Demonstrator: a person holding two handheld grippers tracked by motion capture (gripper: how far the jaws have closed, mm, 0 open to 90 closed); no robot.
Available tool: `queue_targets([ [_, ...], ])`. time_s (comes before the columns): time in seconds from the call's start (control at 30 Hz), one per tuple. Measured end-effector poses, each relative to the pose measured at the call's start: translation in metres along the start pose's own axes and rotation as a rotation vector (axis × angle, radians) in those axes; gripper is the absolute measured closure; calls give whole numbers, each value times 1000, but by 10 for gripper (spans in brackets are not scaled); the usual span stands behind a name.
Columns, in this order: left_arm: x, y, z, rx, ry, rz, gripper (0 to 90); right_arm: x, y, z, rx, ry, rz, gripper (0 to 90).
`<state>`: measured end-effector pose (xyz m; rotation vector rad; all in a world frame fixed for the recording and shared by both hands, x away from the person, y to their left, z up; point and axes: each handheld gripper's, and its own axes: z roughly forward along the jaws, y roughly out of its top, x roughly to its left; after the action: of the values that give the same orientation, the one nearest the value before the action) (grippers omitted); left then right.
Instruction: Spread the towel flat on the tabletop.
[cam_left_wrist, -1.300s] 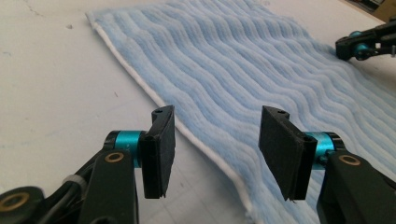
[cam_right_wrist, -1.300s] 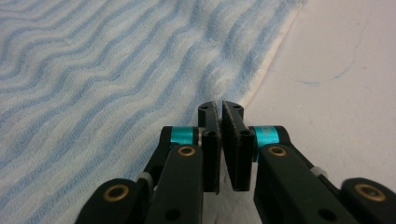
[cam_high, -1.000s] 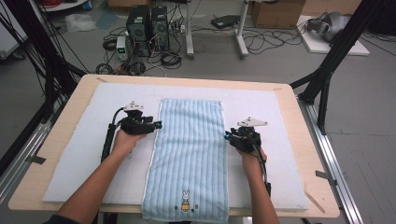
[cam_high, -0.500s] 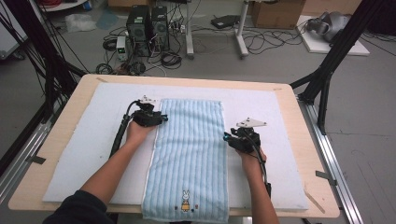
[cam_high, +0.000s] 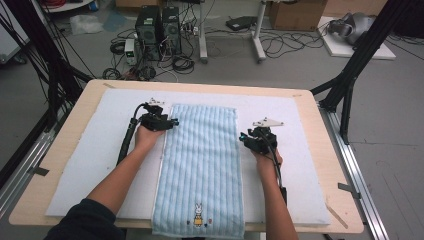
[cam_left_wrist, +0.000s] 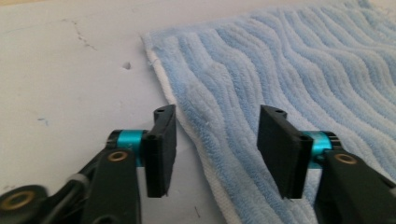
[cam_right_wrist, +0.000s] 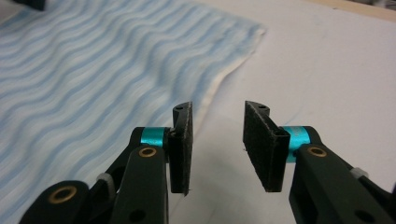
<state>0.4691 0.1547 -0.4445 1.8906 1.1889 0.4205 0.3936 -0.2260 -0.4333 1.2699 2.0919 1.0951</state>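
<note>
High view: a blue striped towel lying flat and long on a white mat, on top of a wooden worktop. Near end of the towel hanging a little over the front edge, with a small bunny picture there. Left gripper right at the towel's left edge, up near the far corner, held by the left hand. Right gripper right at the towel's right edge, near the middle of that side, held by the right hand. Black cable running back along the left arm.

Left gripper view: two black jaws standing apart, having just been opening wider. Towel's white-trimmed edge running between them, fluffy blue part under the right-hand jaw. No squeezing on the cloth; pads clear of it. Bare white mat on the other side, with a few small dark marks.

Right gripper view: black jaws apart too, with a smaller gap. Only white mat in that gap. Towel's edge lying just beside the left-hand jaw, striped blue cloth spreading away from it. Nothing held. Far corner of the towel ahead, flat on the mat.
</note>
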Motion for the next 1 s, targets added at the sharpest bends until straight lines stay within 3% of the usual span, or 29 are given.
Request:
queue_targets([
  [0.13,4,1,-4,-13,-16,-12,456,-9,15,19,11,-15,33,625],
  [0.4,7,-1,-4,16,-29,-29,456,-9,32,65,68,38,101,666],
  [0.5,7,0,-5,8,-31,-31,470,-6,33,74,94,-5,59,833],
  [0.6,8,-1,-5,15,-29,-31,472,-4,37,75,104,-96,10,861],
  [0.67,7,-1,-3,15,-31,-26,471,-6,36,76,96,-116,34,792],
  [0.77,7,-1,-2,7,-31,-21,471,-8,35,73,85,-98,69,675],
  [0.87,9,-3,0,17,-28,-22,475,-8,35,63,56,-92,65,621],
  [1.0,8,-3,-2,19,-39,-18,472,-11,33,46,33,-52,51,563],
])
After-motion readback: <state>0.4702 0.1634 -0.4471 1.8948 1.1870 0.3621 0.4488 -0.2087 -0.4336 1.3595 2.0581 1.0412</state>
